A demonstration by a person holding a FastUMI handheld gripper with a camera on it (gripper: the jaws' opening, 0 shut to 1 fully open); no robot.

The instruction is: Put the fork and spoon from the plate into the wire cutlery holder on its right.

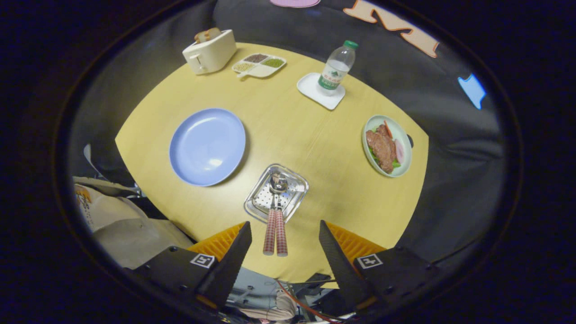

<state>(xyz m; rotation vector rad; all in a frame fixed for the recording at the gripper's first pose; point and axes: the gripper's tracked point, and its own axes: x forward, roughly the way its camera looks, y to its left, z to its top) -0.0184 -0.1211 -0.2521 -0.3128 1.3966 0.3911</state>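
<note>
The fork (270, 220) and spoon (279, 211) stand side by side in the wire cutlery holder (276, 192), their heads down inside it and their checked handles rising toward you, ending between the two fingers without touching either. Your gripper (284, 238) hangs above the holder with its fingers spread wide apart and nothing held; the two handle ends sit in the gap between them. The holder itself rests on the yellow table (288, 130), just ahead of the fingers and close to the table's near edge. To its left lies the blue plate (207, 146), bare of cutlery. Beyond and to the right of the holder you see a pale green dish of sliced meat (387, 145). Farther across the table a clear bottle with a green cap (337, 67) stands on a white square coaster (310, 87); a divided tray of grains (259, 65) and a cream toaster (209, 51) holding toast stand at the far edge.
</note>
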